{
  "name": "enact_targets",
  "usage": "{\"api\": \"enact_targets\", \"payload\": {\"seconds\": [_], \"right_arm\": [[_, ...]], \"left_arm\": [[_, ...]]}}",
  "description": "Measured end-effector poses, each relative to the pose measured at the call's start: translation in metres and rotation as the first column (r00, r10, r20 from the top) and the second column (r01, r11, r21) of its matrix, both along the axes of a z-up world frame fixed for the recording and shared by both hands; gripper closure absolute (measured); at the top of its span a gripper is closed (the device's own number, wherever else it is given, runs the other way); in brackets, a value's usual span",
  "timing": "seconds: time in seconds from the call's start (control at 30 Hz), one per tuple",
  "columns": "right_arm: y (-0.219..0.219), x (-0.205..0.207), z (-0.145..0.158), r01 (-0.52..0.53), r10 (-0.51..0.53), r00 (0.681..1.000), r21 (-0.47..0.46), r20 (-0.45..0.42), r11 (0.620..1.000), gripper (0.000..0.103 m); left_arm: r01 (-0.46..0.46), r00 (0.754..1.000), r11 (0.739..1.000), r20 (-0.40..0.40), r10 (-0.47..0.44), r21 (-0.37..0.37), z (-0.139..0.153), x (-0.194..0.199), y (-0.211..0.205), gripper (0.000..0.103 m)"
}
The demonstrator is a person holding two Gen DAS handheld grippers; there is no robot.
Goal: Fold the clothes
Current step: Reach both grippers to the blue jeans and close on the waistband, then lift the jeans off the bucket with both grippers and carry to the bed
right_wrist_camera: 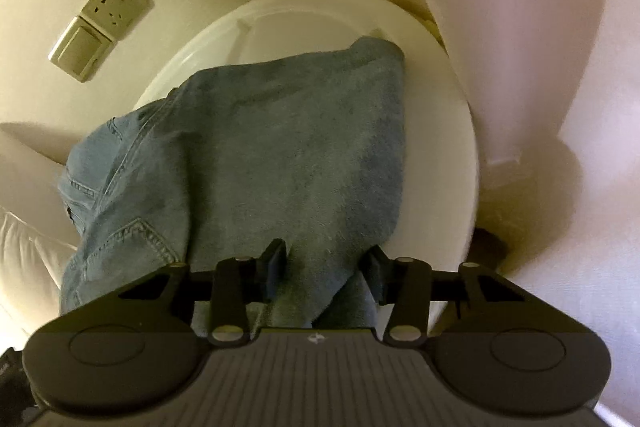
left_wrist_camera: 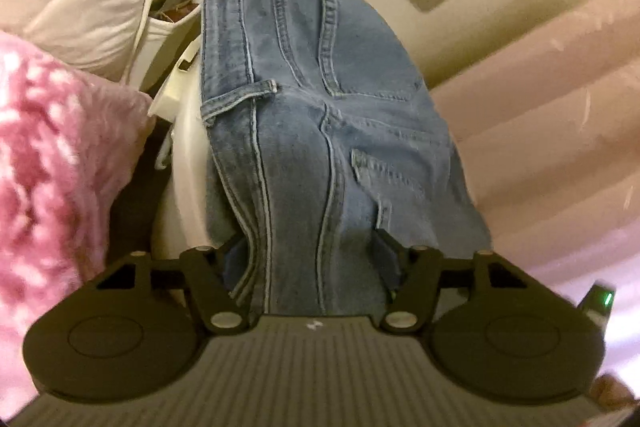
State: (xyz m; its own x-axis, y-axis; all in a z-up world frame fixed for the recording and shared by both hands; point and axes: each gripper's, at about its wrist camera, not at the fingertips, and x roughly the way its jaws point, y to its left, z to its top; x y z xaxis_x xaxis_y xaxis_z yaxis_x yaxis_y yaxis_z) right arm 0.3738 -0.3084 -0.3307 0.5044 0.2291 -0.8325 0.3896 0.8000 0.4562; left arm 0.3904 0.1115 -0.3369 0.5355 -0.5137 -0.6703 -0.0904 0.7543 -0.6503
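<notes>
Denim jeans [left_wrist_camera: 320,131] stretch lengthwise away, waistband far; left tool [left_wrist_camera: 310,259], right tool [right_wrist_camera: 326,267] both clamp fabric.

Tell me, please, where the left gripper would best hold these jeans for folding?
On the jeans, grip the waistband edge near a belt loop, coming from the side along the band. The stitched band is thick and straight, so it should slip less than the bunched denim now between the left gripper's jaws.

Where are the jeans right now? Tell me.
The jeans fill the centre of both wrist views, held between the left tool and right tool, in front of a white basin.
</notes>
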Motion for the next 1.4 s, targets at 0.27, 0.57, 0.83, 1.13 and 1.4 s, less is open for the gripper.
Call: {"api": "enact_targets", "payload": {"seconds": [0.27,0.57,0.83,1.13,1.4], "right_arm": [[0.005,0.008,-0.007,-0.015,0.012,0.999,0.052,0.050,0.999,0.081],[0.023,0.019,0.024,-0.076,0.068,0.995,0.101,0.079,0.992,0.090],[0.045,0.031,0.144,-0.173,0.141,0.945,0.088,0.295,0.981,0.093],[0.065,0.036,0.293,-0.283,0.203,0.793,0.052,0.574,0.958,0.094],[0.100,0.000,0.398,-0.542,0.355,0.546,-0.003,0.759,0.840,0.094]], "left_arm": [[0.052,0.998,0.998,0.040,-0.053,0.038,0.008,0.008,-0.018,0.067],[0.053,0.998,0.998,0.040,-0.054,0.015,0.038,0.018,-0.014,0.083],[0.077,0.965,0.995,0.244,-0.092,0.070,0.155,0.035,-0.005,0.085],[-0.080,0.870,0.994,0.493,0.034,0.074,0.297,-0.021,0.027,0.085],[-0.394,0.704,0.918,0.657,0.270,0.045,0.388,-0.177,0.045,0.085]]}}
